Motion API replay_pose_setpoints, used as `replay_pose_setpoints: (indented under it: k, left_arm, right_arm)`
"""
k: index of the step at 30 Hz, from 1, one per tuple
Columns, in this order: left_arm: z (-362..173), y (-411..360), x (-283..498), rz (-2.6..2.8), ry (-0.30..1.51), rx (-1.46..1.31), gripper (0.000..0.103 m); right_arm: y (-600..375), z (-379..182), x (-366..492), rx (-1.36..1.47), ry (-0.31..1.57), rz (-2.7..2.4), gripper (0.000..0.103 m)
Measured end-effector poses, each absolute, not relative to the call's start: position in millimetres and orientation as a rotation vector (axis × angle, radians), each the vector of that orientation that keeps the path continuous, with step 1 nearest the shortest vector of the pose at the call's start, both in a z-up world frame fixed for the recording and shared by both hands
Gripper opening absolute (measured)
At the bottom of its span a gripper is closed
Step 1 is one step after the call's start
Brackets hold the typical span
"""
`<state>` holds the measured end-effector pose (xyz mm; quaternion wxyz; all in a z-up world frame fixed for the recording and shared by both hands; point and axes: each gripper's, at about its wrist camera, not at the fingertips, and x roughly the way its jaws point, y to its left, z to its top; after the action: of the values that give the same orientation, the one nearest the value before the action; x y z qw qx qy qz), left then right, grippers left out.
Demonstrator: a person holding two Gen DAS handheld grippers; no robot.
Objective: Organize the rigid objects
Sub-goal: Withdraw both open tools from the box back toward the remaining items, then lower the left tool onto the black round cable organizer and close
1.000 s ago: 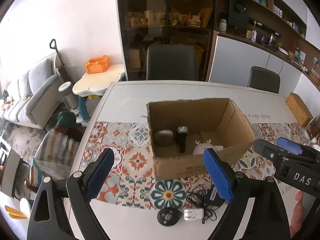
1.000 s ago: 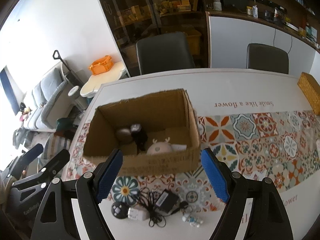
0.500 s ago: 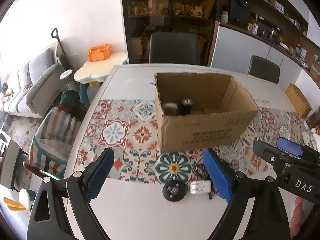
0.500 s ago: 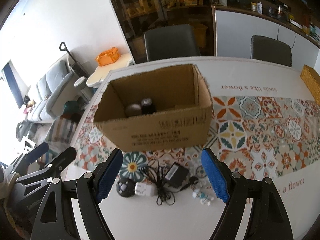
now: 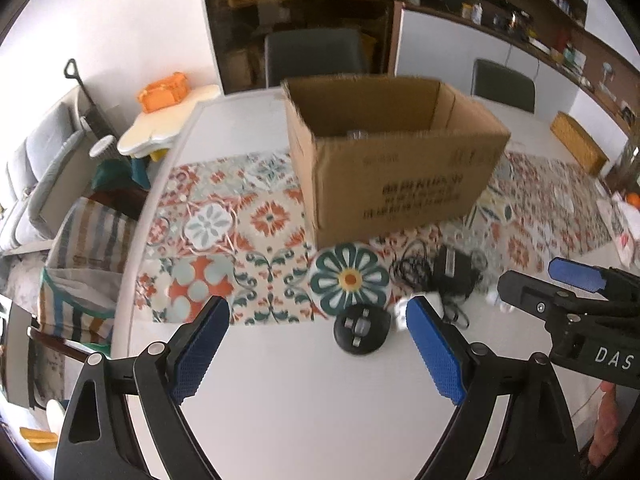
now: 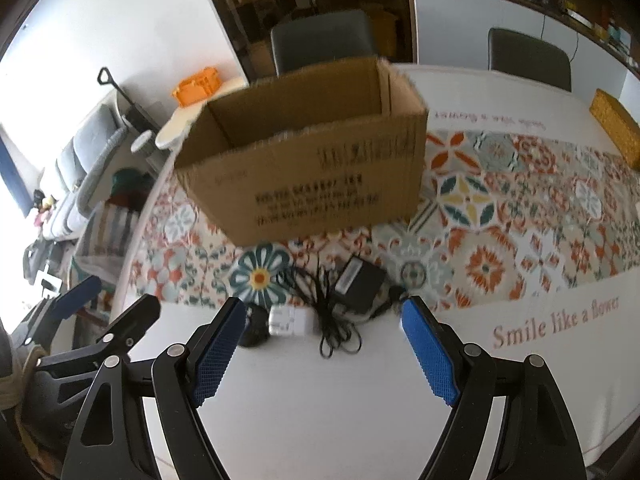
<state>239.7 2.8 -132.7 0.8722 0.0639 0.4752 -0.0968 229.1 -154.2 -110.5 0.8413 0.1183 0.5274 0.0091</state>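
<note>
An open cardboard box (image 5: 396,176) stands on the patterned runner; it also shows in the right wrist view (image 6: 312,160). In front of it lie a round black puck (image 5: 362,334), a white plug adapter (image 6: 289,320) and a black power brick with a tangled cord (image 6: 358,284). My left gripper (image 5: 318,354) is open and empty, low over the white table just short of the puck. My right gripper (image 6: 324,354) is open and empty, just short of the cord and adapter. The box's contents are hidden by its front wall.
A white table (image 5: 320,420) carries the tiled runner (image 6: 520,220). A woven yellow box (image 6: 616,128) sits at the far right. Two dark chairs (image 6: 324,40) stand behind the table. A sofa and an orange crate (image 5: 162,90) are off to the left.
Both grippers have dropped and pulled back from above the box toward the table's near edge. The box interior is no longer in sight; the small items now lie between the fingers.
</note>
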Motion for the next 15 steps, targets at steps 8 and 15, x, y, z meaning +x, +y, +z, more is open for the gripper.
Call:
replay_pose_setpoints:
  k: [8,15]
  left_arm:
    - [-167,7,240,-0.270,1.055,0.164,0.088]
    - [-197,2,246,-0.336,1.106,0.200,0.083]
  right_arm:
    - [-138,-140,219,0.252,1.189,0.001,0.080]
    - [-131,-162,216,0.259,1.247,-0.027,0.080]
